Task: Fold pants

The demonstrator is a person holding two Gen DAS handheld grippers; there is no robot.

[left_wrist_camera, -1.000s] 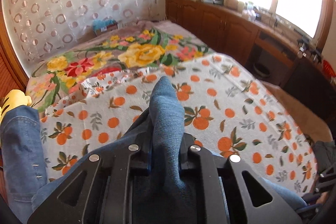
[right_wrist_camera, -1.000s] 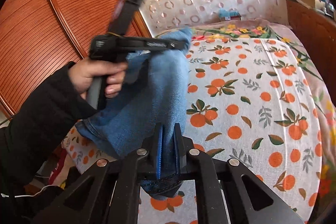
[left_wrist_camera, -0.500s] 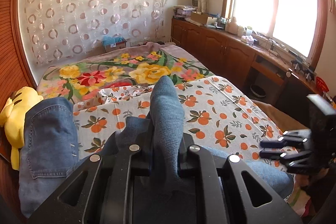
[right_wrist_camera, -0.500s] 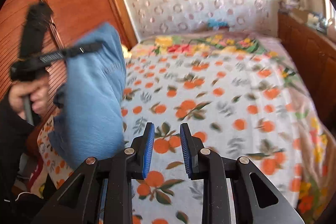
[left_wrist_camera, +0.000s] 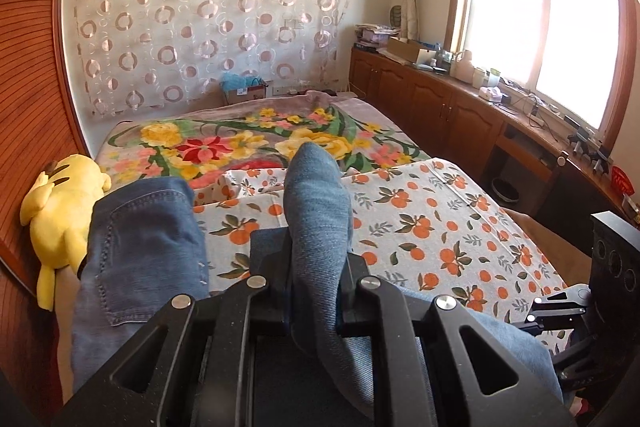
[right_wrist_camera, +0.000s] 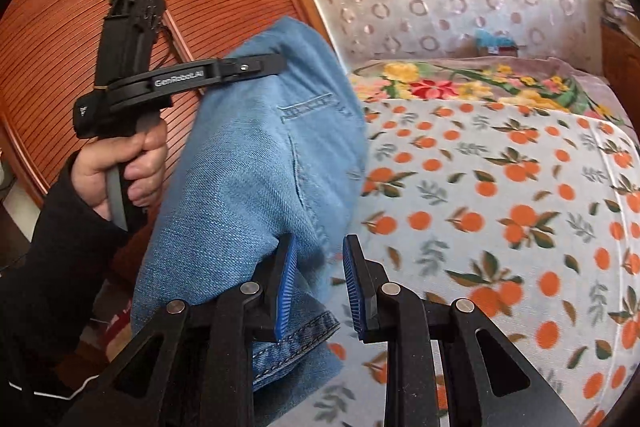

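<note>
Blue denim pants (left_wrist_camera: 316, 199) are pinched in my left gripper (left_wrist_camera: 314, 287), which is shut on a fold of them and holds them up above the bed. The rest of the pants hangs down at the left (left_wrist_camera: 140, 251). In the right wrist view the pants (right_wrist_camera: 260, 163) hang from the left gripper (right_wrist_camera: 256, 65), with a back pocket showing. My right gripper (right_wrist_camera: 320, 283) is open, blue pads apart, its left pad against the lower hanging denim near the hem. It also shows at the right edge of the left wrist view (left_wrist_camera: 560, 311).
A bed with an orange-print sheet (left_wrist_camera: 440, 235) and a floral blanket (left_wrist_camera: 256, 143) lies below. A yellow plush toy (left_wrist_camera: 60, 211) sits at the bed's left edge by a wooden wardrobe (right_wrist_camera: 72, 27). Wooden cabinets (left_wrist_camera: 440, 107) with clutter run under the window at the right.
My right gripper let go of the pants and opened, then moved back toward the hanging denim. My left gripper lifted the pants higher.
</note>
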